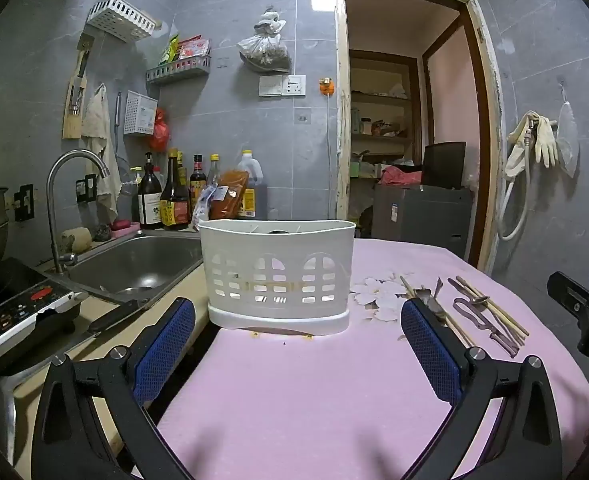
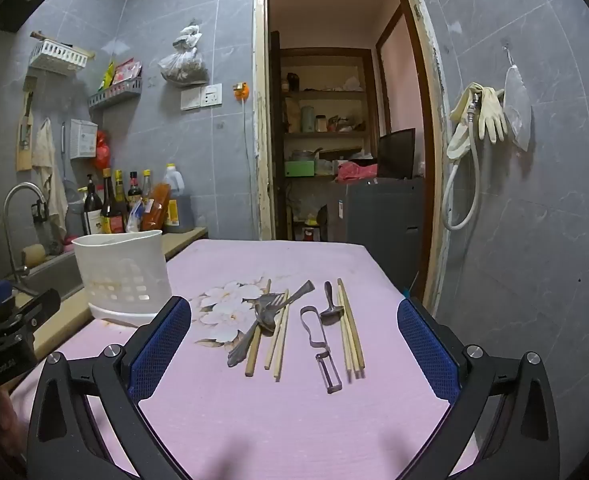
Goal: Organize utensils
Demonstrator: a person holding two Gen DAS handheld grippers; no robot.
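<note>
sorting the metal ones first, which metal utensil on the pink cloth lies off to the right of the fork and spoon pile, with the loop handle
The grey metal peeler with the looped handle. It lies alone between the wooden chopstick groups, while the metal fork and spoon overlap in a pile to its left.

Left claw's right finger (image 1: 430,344) covers part of the utensils (image 1: 482,316); white caddy (image 1: 278,272) contents unreadable (only a dark sliver at rim).

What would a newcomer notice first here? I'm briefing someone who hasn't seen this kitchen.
Probably the white slotted utensil basket standing at the pink tablecloth's edge beside the sink. Then the loose cutlery to its right: chopsticks, a fork, a peeler.
</note>
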